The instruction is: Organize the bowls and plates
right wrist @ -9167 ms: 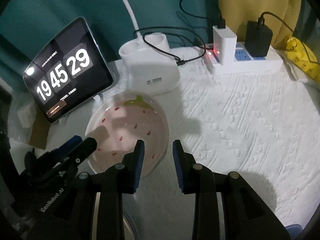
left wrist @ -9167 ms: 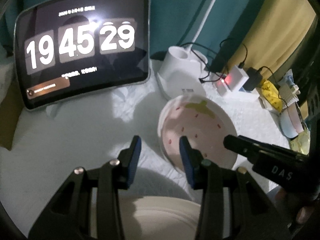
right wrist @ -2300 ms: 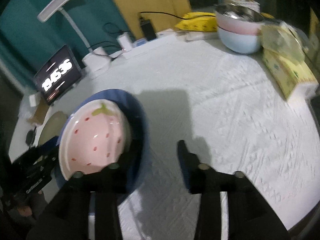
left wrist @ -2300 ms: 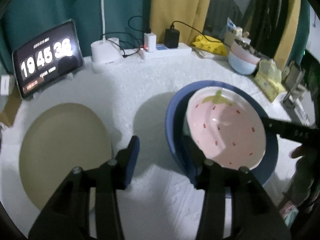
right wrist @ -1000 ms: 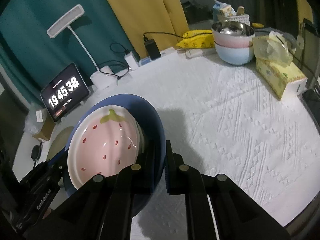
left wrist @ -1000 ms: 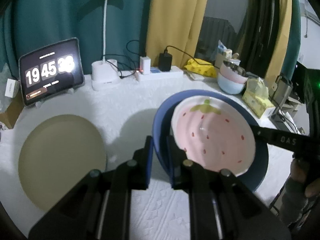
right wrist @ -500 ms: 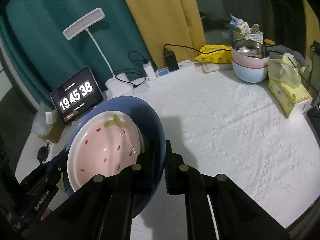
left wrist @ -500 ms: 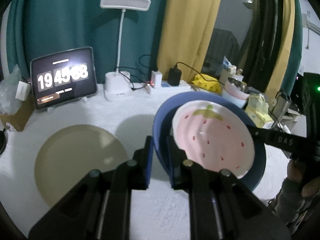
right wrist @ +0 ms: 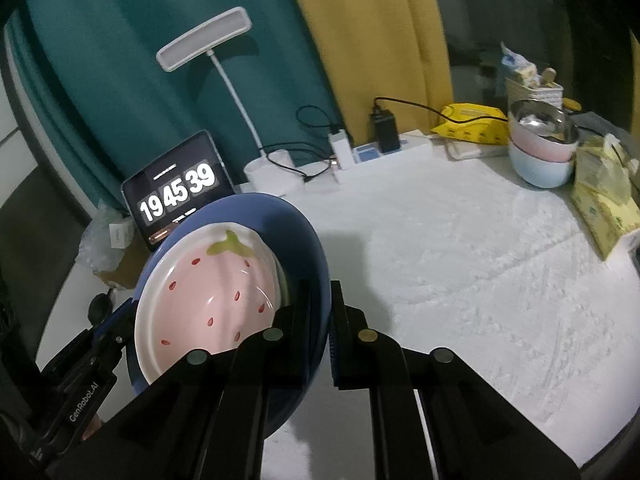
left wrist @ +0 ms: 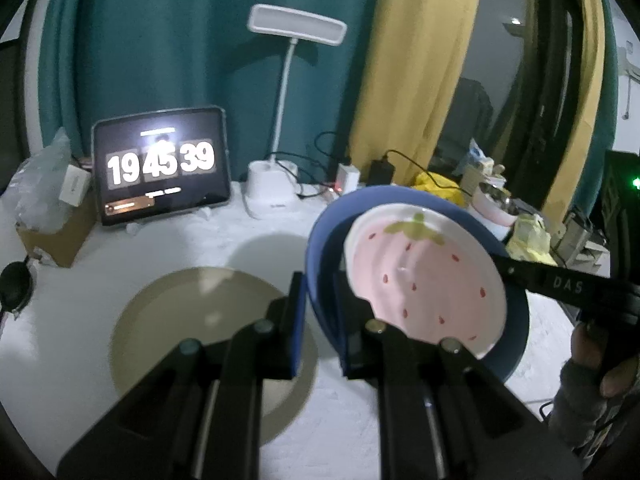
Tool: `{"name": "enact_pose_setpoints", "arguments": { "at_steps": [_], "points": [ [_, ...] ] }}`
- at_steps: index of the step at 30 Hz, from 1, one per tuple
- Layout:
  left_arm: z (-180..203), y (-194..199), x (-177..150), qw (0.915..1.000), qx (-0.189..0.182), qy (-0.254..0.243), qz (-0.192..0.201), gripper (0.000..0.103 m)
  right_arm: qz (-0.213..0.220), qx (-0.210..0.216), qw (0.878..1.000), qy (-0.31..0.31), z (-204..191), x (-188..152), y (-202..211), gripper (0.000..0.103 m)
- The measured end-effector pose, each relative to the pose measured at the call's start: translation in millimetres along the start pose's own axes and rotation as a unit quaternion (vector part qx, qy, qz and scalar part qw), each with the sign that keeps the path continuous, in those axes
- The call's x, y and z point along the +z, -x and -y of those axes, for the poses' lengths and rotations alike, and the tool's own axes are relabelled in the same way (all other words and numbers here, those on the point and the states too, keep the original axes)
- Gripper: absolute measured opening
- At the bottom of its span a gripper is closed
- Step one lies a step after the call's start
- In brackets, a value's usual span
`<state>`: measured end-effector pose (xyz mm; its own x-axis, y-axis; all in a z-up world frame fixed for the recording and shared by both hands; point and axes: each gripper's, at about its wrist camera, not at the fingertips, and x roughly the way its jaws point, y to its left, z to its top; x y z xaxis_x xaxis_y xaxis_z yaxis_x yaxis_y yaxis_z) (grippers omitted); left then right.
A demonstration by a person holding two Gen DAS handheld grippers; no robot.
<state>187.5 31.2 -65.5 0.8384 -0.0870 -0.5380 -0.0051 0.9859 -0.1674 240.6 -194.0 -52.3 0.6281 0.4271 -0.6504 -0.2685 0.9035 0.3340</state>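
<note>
We are holding the blue plate (left wrist: 320, 240) off the white tablecloth (right wrist: 460, 248) between our two grippers, each one clamped on an opposite edge of its rim. In the left wrist view the left gripper (left wrist: 320, 320) is pinching the plate's near-left rim, its blue-padded fingers (left wrist: 298, 320) pressing on either side of the edge, so the plate is spreading away to the right of the jaws. In the right wrist view the right gripper (right wrist: 320, 332) is gripping the plate's right rim, and the plate is extending to the left of those jaws, tilted.

The pink strawberry bowl (left wrist: 424, 276) is sitting inside the blue plate, just beyond and to the right of the left gripper, between the two grippers.

Below and to the left of the left gripper, the beige plate (left wrist: 168, 320) is lying flat on the tablecloth, apart from the raised blue plate.

At the back of the table we are seeing a tablet clock (left wrist: 160, 164), a white desk lamp (left wrist: 296, 28) and a power strip (right wrist: 384, 152). Stacked bowls (right wrist: 540, 148) are standing at the far right, beside a yellow tissue pack (right wrist: 604, 200).
</note>
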Motion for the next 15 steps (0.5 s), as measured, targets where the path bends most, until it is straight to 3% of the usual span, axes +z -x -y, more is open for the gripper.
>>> {"name": "enact_pose_setpoints", "arguments": {
  "at_steps": [15],
  "points": [
    [-64, 3, 4, 0.9989, 0.037, 0.03, 0.0, 0.013, -0.029, 0.03, 0.999, 0.026, -55, 6, -48, 0.009]
  ]
}}
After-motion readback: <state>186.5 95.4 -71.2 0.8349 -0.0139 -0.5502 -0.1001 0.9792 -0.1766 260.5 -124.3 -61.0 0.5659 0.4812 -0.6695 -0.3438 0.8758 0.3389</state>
